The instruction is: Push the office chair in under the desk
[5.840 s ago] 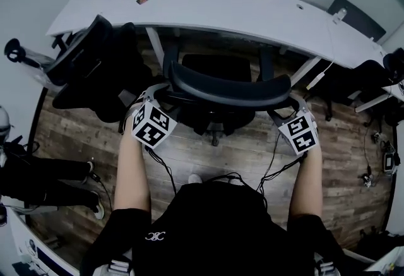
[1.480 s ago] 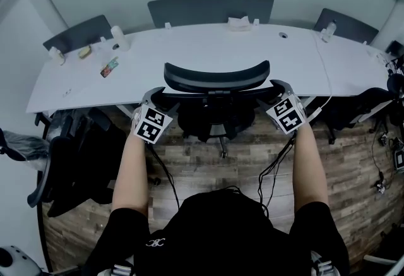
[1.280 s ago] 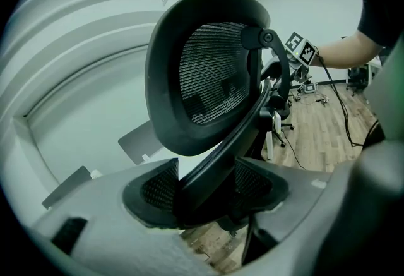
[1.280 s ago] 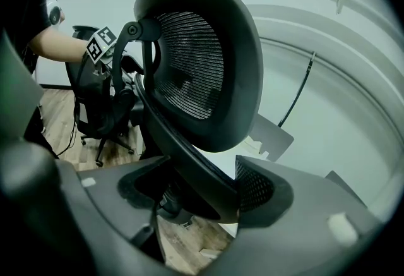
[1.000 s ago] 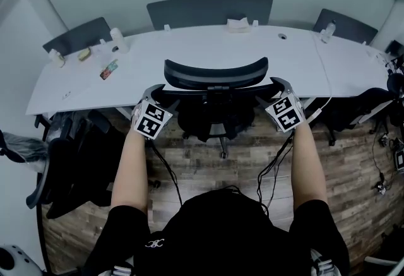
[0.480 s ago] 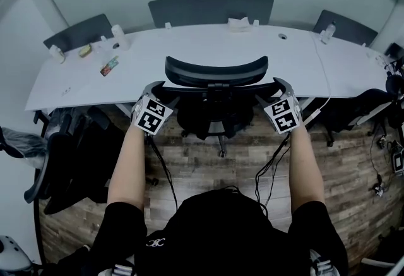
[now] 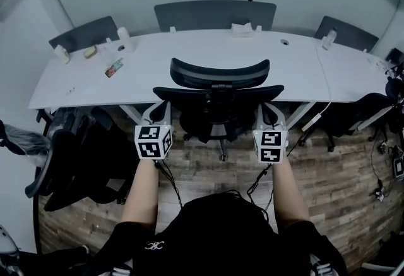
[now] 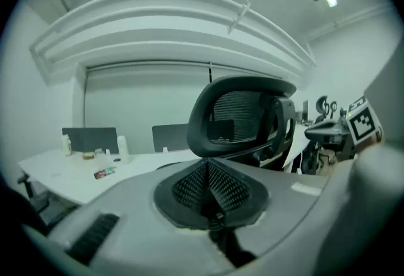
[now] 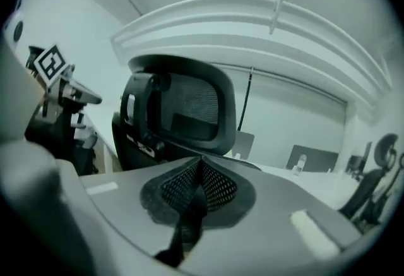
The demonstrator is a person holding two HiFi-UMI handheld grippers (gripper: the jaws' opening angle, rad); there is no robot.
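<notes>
White desk (image 7: 189,57), small bottle (image 7: 123,39), wood floor (image 7: 341,174), office chair (image 7: 218,95)

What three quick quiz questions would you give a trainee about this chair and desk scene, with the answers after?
1. True or false: the left gripper is clamped on the office chair.
2. Where does the office chair stand? A: pushed in at the near edge of the desk. B: out on open floor, far from the desk. C: tipped over on its side.
3. How many grey chairs stand along the desk's far side?
Key: 1 false, its fingers are shut on nothing, apart from the chair. 2 A. 3 three.
</notes>
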